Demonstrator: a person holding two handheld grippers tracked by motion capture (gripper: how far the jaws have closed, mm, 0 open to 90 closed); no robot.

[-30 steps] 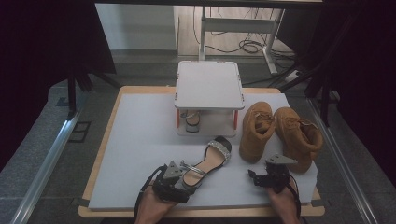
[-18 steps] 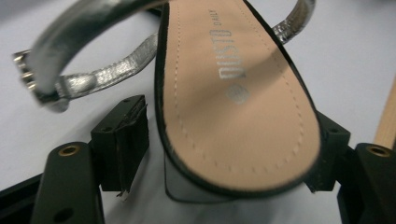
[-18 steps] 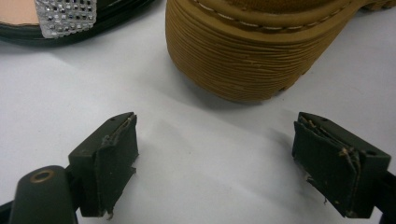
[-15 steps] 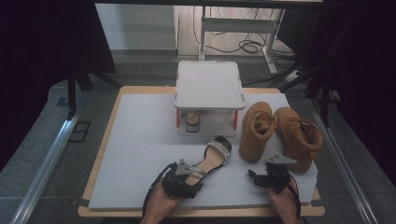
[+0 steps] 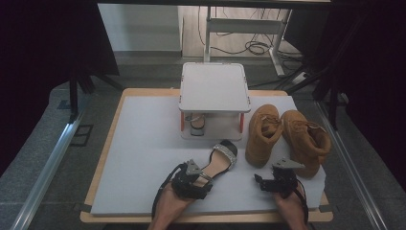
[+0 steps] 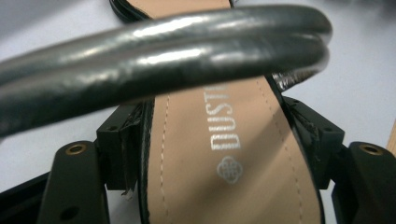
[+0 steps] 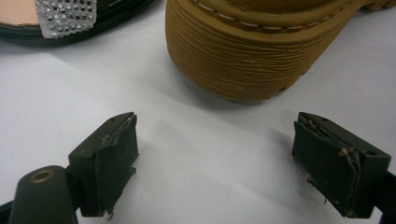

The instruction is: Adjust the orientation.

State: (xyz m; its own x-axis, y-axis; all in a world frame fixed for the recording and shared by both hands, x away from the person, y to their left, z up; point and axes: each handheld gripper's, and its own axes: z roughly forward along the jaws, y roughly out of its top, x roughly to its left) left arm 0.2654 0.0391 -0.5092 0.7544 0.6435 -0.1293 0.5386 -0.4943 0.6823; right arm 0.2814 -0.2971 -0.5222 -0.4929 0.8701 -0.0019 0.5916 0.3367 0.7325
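- High view: the left gripper (image 5: 194,179) sits at the heel of the black sandal (image 5: 218,160) lying on the white counter (image 5: 139,158), near the tan boots (image 5: 287,136) and the small white rack (image 5: 214,88). The step in hand looks like grasping the sandal.
- Left gripper view: its jaws have just been closing and bracket the insole (image 6: 224,154); whether the pads press yet is hard to tell. The ankle strap (image 6: 154,51) blurs the top.
- Right gripper view: the right gripper (image 7: 233,158) rests wide open and empty before a boot sole (image 7: 243,60), cut off above.

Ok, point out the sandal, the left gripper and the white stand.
sandal (image 5: 225,155), high view, rhinestone toe strap.
left gripper (image 5: 203,175), high view, between its fingertips at the heel.
white stand (image 5: 214,86), high view, top panel.
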